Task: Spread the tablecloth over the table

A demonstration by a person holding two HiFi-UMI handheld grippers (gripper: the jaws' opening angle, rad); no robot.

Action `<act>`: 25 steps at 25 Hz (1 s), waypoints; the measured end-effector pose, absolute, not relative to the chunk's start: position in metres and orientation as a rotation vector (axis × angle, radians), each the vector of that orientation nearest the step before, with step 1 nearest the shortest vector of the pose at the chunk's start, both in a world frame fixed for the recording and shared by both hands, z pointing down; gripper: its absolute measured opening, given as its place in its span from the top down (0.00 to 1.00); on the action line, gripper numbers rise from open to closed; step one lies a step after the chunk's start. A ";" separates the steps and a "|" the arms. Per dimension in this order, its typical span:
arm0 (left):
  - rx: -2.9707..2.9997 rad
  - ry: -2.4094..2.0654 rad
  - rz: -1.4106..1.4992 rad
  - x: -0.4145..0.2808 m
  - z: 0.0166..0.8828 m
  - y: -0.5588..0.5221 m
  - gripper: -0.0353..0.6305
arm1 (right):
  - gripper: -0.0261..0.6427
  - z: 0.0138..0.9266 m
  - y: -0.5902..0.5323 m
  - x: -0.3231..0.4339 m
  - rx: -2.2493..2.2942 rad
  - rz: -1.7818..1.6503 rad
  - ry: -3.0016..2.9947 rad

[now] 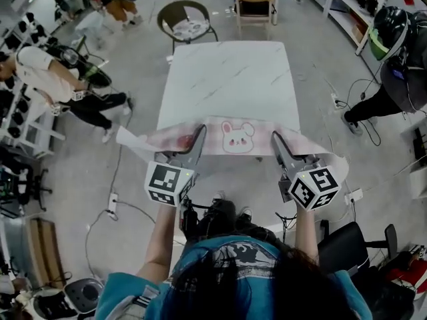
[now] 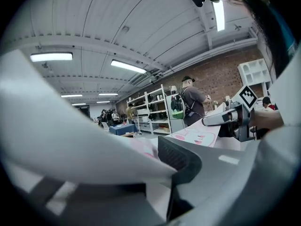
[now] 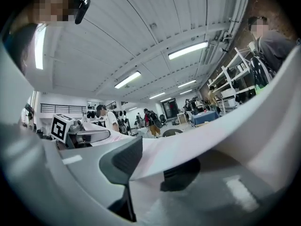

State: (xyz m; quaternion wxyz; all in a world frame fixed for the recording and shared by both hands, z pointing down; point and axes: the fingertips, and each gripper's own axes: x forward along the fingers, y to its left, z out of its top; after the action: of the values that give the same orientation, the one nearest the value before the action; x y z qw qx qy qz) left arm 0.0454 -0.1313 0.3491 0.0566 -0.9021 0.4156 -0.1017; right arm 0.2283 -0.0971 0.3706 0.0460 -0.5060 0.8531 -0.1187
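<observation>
A pink-and-white tablecloth (image 1: pixel 230 137) with a rabbit print hangs stretched between my two grippers, above the near edge of the white marble table (image 1: pixel 227 79). My left gripper (image 1: pixel 197 133) is shut on the cloth's left part; in the left gripper view the cloth (image 2: pixel 70 140) is pinched between the jaws at the gripper (image 2: pixel 162 173). My right gripper (image 1: pixel 276 139) is shut on the cloth's right part, and the right gripper view shows the cloth (image 3: pixel 197 149) clamped in the gripper (image 3: pixel 155 171). Loose cloth corners droop outside both grippers. Most of the tabletop lies bare beyond the cloth.
Beyond the table's far edge stand a round black chair (image 1: pixel 187 20) and a wooden chair (image 1: pixel 254 9). One person (image 1: pixel 60 82) crouches at the left, another (image 1: pixel 397 65) stands at the right. Cables and a power strip (image 1: pixel 112 202) lie on the floor.
</observation>
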 end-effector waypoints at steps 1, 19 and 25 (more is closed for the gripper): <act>-2.713 1.261 -0.315 0.046 0.342 -0.138 0.81 | 0.80 0.365 -0.105 0.228 -1.529 -0.347 2.611; -2.576 1.305 -0.318 0.026 0.267 -0.290 0.80 | 0.79 0.294 -0.269 0.204 -1.415 -0.171 2.748; -2.600 1.311 -0.298 0.015 0.276 -0.354 0.80 | 0.79 0.299 -0.333 0.194 -1.419 -0.187 2.788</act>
State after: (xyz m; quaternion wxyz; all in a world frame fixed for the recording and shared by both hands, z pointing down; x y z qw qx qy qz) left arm 0.0145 -0.3543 0.2757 0.1072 -0.8832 0.4452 -0.1012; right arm 0.1936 -0.3329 0.2994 0.0039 -0.4527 0.8897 -0.0598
